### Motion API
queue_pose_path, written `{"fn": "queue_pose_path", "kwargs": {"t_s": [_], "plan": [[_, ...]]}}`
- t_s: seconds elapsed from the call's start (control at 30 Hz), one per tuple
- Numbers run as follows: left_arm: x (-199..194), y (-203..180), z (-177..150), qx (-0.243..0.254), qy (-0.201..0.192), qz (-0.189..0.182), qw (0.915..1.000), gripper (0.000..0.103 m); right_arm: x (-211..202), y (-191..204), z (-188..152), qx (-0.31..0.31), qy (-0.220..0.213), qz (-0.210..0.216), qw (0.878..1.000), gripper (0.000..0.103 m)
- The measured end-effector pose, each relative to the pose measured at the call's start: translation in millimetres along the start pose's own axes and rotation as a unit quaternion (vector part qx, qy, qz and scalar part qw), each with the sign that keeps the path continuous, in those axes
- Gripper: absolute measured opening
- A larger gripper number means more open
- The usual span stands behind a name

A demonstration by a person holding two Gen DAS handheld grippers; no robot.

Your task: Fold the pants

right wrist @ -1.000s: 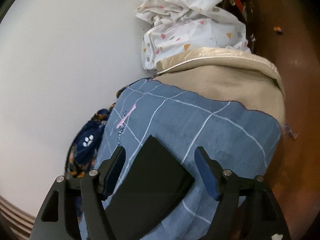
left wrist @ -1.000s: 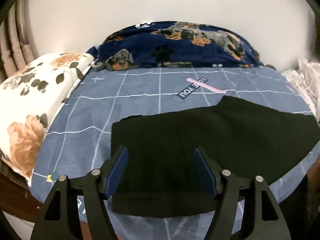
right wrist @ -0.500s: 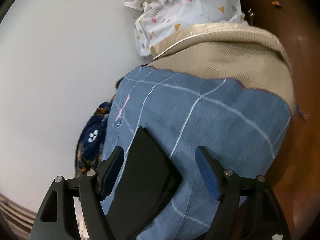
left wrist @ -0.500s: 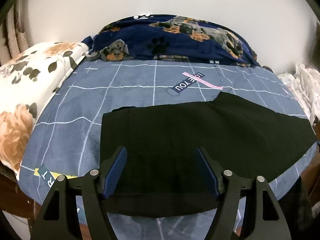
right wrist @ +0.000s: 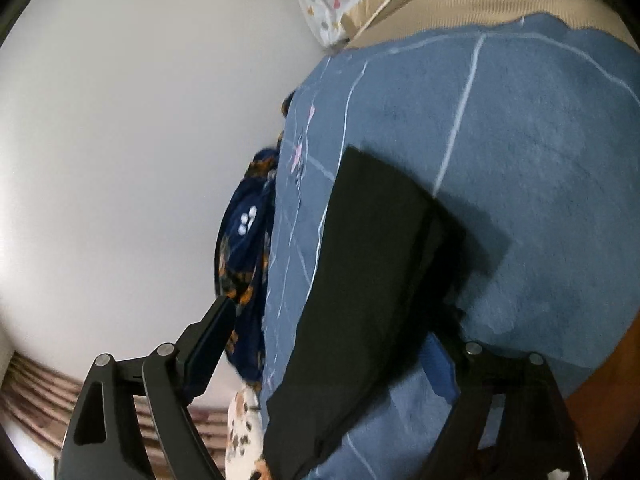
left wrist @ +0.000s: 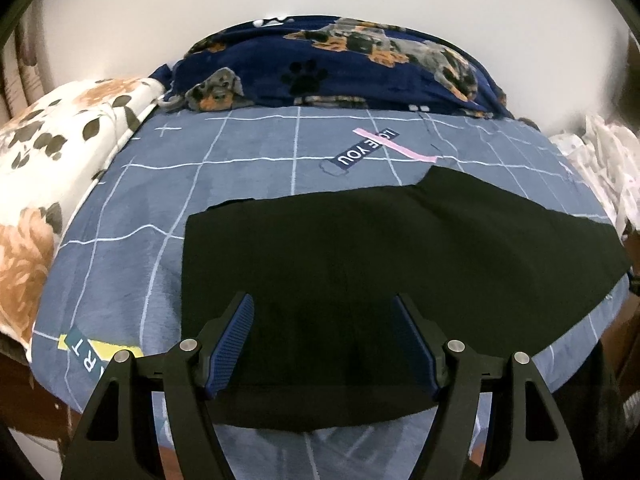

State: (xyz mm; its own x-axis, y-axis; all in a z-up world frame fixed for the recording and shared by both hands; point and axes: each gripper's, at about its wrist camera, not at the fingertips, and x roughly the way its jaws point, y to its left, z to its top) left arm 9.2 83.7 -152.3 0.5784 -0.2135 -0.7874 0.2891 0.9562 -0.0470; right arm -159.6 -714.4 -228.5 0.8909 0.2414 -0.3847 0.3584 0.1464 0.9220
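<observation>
Right wrist view: pants [right wrist: 360,272] hide right fingers' [right wrist: 438,364] tip.

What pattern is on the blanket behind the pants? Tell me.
Navy, with dogs and paw prints on the blanket; clearest in the left wrist view.

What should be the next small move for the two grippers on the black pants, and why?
Probably lower both grippers onto the cloth edges and close. The black pants lie flat on the blue bedsheet, folded lengthwise it seems. The left gripper stands open above the near edge, gripping nothing. The right gripper is opening around the narrow end, its pads not pressing.
</observation>
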Motion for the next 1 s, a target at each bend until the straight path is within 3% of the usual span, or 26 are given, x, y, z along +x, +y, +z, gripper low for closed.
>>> {"fn": "queue_pose_path", "kwargs": {"t_s": [0.1, 0.17, 0.23, 0.4, 0.6, 1.0], "plan": [[0.5, -5.7, 0.2, 0.01, 0.0, 0.002, 0.9999, 0.072, 6.4, 11.8, 0.3, -0.024, 0.0, -0.047, 0.999, 0.075], [1.0, -7.3, 0.6, 0.013, 0.0, 0.005, 0.9999, 0.072, 14.7, 14.1, -1.6, -0.039, 0.019, -0.099, 0.994, 0.028], [1.0, -8.0, 0.4, 0.016, -0.001, 0.016, 0.9998, 0.074, 19.2, 4.6, -2.5, -0.02, 0.029, -0.112, 0.993, 0.011], [-0.6, -9.4, 0.1, 0.028, -0.009, 0.047, 0.9984, 0.075, 18.7, 13.1, -7.6, -0.036, 0.014, -0.116, 0.992, 0.011], [2.6, -11.9, -0.9, 0.042, -0.005, 0.064, 0.997, 0.076, 27.6, 53.3, -12.0, -0.085, 0.009, -0.127, 0.988, 0.011], [1.3, -15.0, -1.7, 0.051, -0.006, 0.07, 0.9962, 0.079, 64.8, 118.5, -47.1, -0.159, 0.051, -0.103, 0.981, 0.011]]}}
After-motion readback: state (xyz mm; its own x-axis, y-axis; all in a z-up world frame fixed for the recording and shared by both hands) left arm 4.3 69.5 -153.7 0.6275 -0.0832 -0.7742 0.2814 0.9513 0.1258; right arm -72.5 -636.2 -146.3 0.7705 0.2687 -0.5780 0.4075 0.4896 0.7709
